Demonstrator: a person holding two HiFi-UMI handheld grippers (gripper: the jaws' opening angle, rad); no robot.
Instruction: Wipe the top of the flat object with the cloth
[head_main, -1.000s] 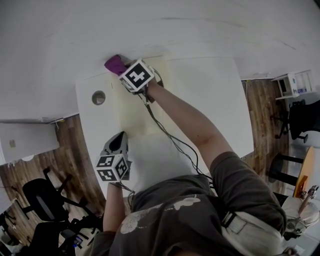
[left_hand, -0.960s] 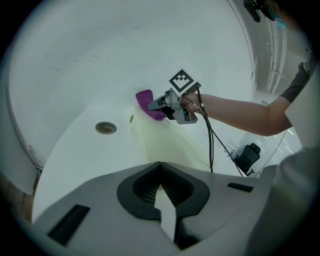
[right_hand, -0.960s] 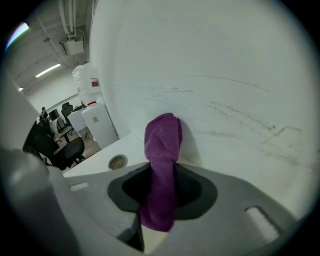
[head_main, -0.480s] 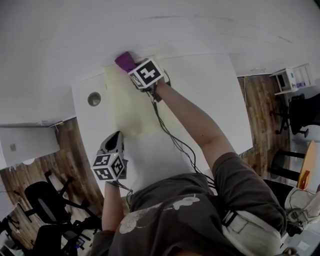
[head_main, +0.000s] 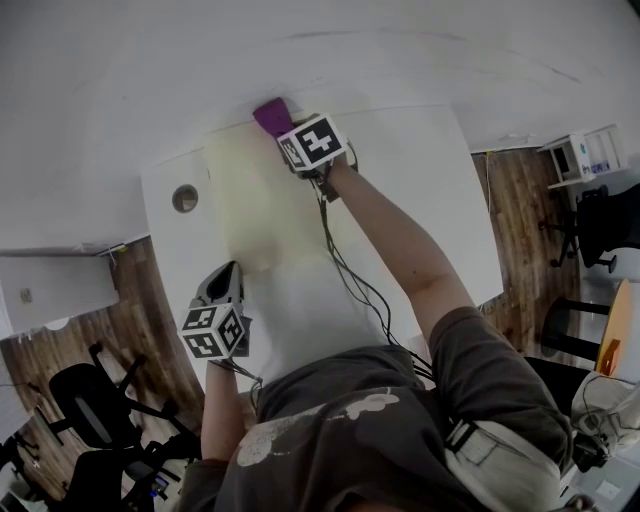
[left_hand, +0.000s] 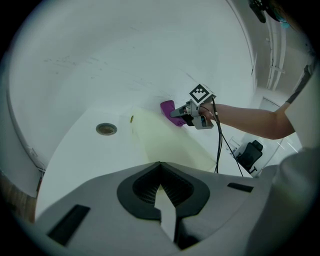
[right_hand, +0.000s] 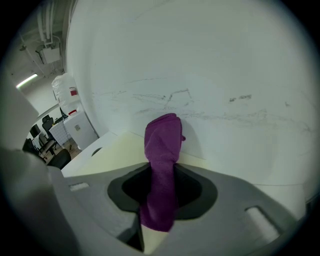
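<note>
The purple cloth (right_hand: 162, 165) is clamped in the right tongs (right_hand: 160, 200), whose jaws are closed tight on its lower part while the rest sticks out ahead in a bunched roll. The cloth's free end sits at the far edge of the pale yellow flat sheet (head_main: 250, 200), right by the white wall (head_main: 300, 50); I cannot tell if it touches the wall. The sheet lies flat on the white table (head_main: 440, 200), against the table's far edge.

The left tongs (left_hand: 162, 200) have their jaws together with nothing between them. In the head view they sit at the near left of the sheet, well apart from the cloth.

Each pair of tongs carries a cube (head_main: 312, 143) printed with black-and-white square patterns. A black cable (head_main: 340, 270) runs back from the right tongs along the person's arm. A round hole (head_main: 184, 198) sits in the table just left of the sheet.
</note>
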